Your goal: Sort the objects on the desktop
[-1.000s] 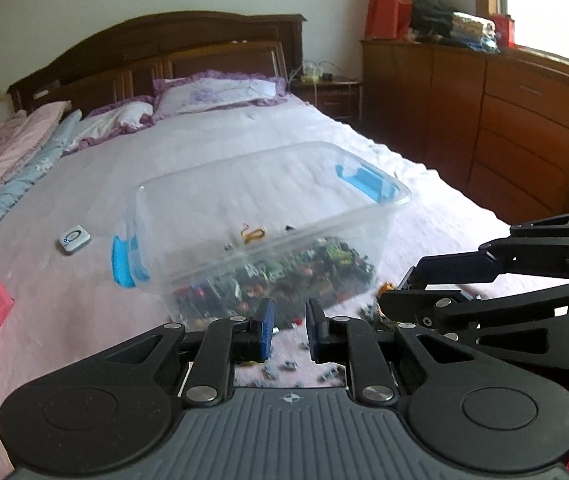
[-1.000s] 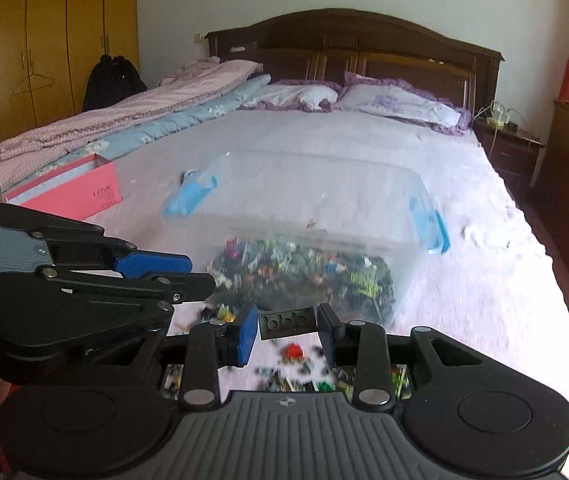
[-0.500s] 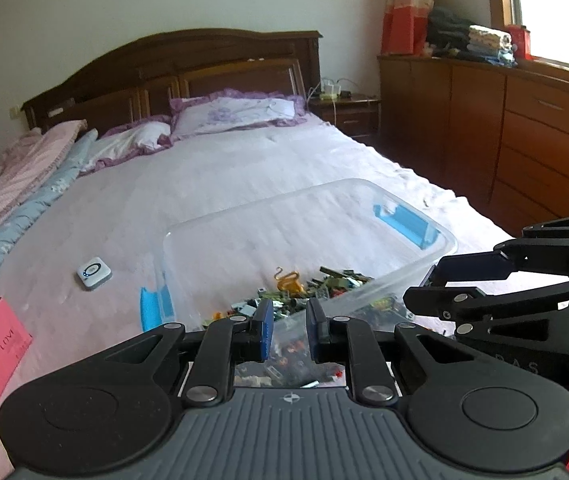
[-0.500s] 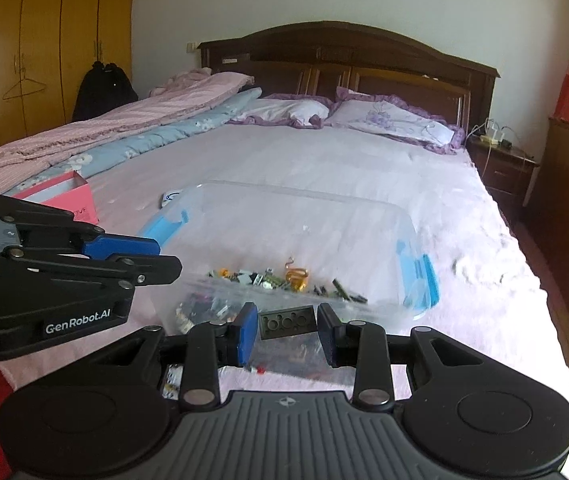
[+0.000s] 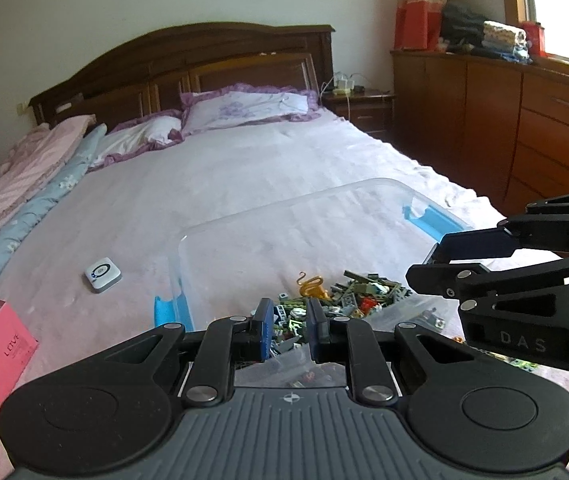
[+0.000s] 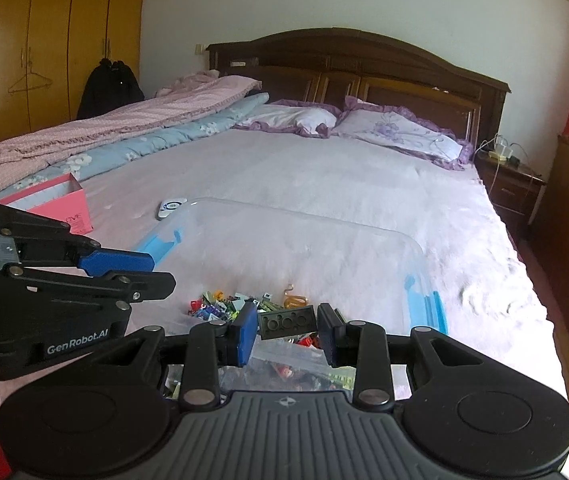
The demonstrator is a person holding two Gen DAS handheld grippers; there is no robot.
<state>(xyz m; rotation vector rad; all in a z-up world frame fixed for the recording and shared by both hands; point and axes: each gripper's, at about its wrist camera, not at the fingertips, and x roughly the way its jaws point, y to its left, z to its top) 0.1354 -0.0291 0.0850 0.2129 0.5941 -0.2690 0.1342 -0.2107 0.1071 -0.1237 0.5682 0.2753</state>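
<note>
My right gripper (image 6: 286,330) clamps a grey brick (image 6: 287,322) over the clear box (image 5: 364,200), left gripper (image 5: 287,330) fingers slightly apart holding nothing; next I should probably release the brick inside.

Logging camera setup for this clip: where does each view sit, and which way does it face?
Left wrist: behind the left gripper, facing the wooden headboard across the clear plastic bin; right gripper enters at right.
Right wrist: behind the right gripper, which grips a dark grey studded brick; left gripper enters at left.
Shared: bin, pink box, small white device.
</note>
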